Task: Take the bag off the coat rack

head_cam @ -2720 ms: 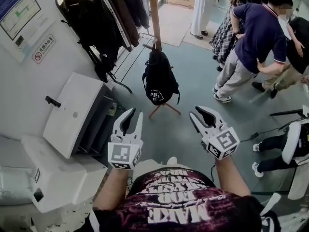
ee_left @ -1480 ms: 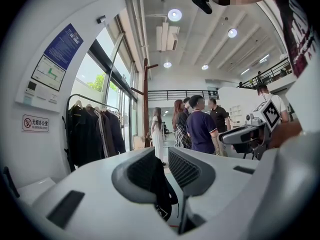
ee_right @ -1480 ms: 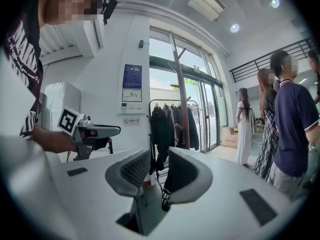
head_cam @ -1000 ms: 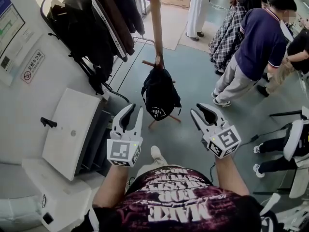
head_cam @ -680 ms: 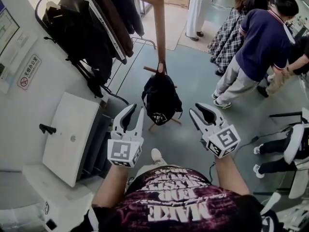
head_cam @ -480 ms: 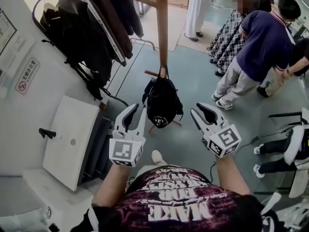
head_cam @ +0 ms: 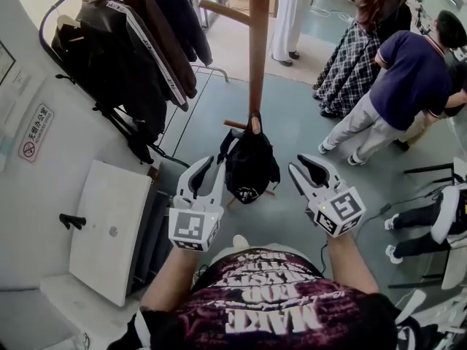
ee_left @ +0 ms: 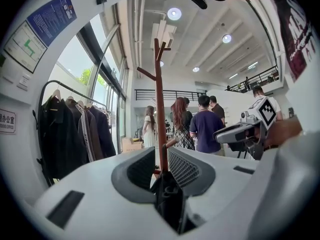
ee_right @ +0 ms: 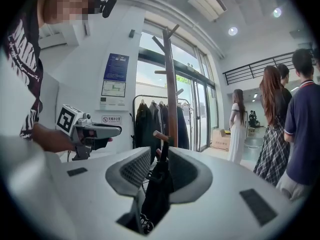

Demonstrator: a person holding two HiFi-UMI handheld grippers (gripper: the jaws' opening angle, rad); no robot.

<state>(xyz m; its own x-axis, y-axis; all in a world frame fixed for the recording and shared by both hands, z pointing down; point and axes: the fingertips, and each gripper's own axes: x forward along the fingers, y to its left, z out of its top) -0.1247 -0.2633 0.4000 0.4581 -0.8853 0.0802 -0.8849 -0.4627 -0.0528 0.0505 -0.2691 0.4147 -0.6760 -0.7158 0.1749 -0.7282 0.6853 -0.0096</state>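
Note:
A small black bag [head_cam: 250, 168] hangs by its top loop from a low peg [head_cam: 252, 125] on the wooden coat rack pole [head_cam: 257, 42]. My left gripper [head_cam: 210, 168] is just left of the bag, open and holding nothing. Just right of the bag, my right gripper [head_cam: 303, 165] is open too and also holds nothing. In the left gripper view the bag [ee_left: 168, 199] and pole [ee_left: 160, 109] show through the gap of the left gripper [ee_left: 161, 166]. The right gripper view has the bag [ee_right: 157, 189] and peg [ee_right: 161, 136] between the jaws of the right gripper [ee_right: 159, 166], farther off.
A clothes rail with dark jackets [head_cam: 131, 57] stands at the left against the wall. Below it is a white cabinet [head_cam: 109, 224]. Several people [head_cam: 408, 86] stand at the right on the grey-green floor. White equipment [head_cam: 445, 224] is at the right edge.
The coat rack and bag have come closer and now sit between the two grippers. Both grippers kept their open stance. The people on the right have shifted about.

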